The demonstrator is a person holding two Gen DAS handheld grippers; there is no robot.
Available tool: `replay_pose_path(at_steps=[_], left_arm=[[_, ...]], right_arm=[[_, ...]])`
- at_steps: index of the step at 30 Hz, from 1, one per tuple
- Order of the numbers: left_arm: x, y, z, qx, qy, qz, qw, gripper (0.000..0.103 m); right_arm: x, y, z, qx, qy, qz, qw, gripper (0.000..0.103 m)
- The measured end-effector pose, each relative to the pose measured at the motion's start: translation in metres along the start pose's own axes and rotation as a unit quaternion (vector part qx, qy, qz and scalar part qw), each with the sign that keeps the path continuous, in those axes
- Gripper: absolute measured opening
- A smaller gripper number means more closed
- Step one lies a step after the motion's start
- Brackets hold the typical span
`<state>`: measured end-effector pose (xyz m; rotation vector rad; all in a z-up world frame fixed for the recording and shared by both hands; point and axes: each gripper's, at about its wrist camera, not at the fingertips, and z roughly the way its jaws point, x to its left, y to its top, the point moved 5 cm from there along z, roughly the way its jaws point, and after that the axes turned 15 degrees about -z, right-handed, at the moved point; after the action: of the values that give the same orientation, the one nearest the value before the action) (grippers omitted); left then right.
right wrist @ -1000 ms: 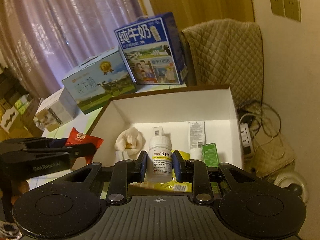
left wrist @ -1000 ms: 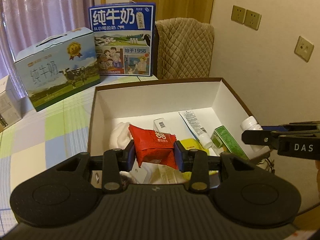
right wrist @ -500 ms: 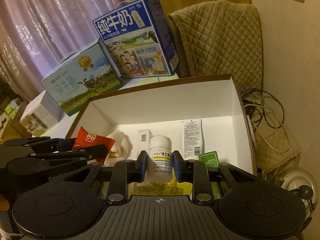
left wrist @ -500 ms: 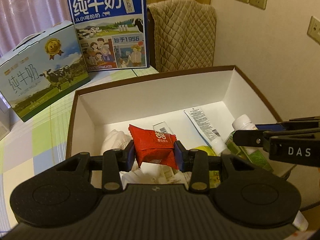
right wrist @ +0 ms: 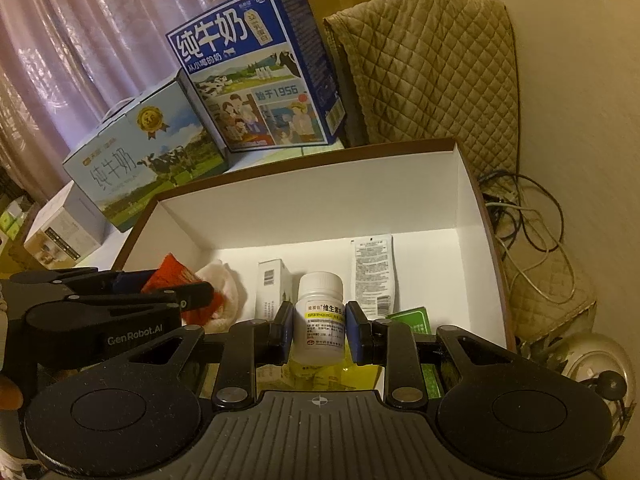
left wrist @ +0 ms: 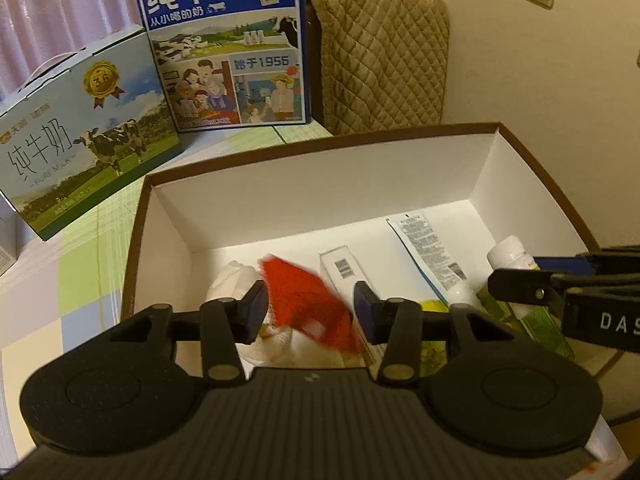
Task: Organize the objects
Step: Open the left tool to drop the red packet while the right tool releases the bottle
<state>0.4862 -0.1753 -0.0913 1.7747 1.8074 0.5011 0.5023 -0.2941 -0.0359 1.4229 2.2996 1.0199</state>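
Left wrist: packet loose over the box.
Left gripper (left wrist: 310, 310) spread, blurred red packet (left wrist: 304, 300) between its fingers above the box (left wrist: 320, 184); right gripper (right wrist: 319, 328) pinches a bottle (right wrist: 320, 316).

Both cameras ride just behind their tools and look forward and down into the open white-lined box (left wrist: 320, 200), from its near side, close above the rim. The left view sits toward the box's left half, the right view (right wrist: 312, 208) toward its right half, tilted a little more to the left. They share the box's far wall, the two milk cartons (left wrist: 224, 44) (right wrist: 256, 68) behind the box, and the quilted chair back (left wrist: 380, 56) (right wrist: 424, 68). Each also catches the other tool at its edge: the right tool (left wrist: 496, 278) in the left view, the left tool (right wrist: 200, 292) in the right.
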Motion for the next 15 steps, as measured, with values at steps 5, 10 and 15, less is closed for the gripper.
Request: replay_pose_path(at_steps=[5, 10, 15], left_arm=[[0.009, 0.006, -0.004, -0.006, 0.005, -0.011, 0.9999, 0.058], [0.019, 0.007, -0.010, -0.008, 0.007, -0.014, 0.9998, 0.070], [0.030, 0.006, -0.016, -0.009, 0.009, -0.019, 0.9997, 0.074]], right_arm=[[-0.001, 0.002, 0.004, 0.000, 0.006, 0.009, 1.000, 0.024], [-0.003, 0.001, 0.012, 0.007, 0.015, 0.027, 1.000, 0.024], [0.000, 0.005, 0.021, 0.009, 0.018, 0.032, 0.999, 0.024]])
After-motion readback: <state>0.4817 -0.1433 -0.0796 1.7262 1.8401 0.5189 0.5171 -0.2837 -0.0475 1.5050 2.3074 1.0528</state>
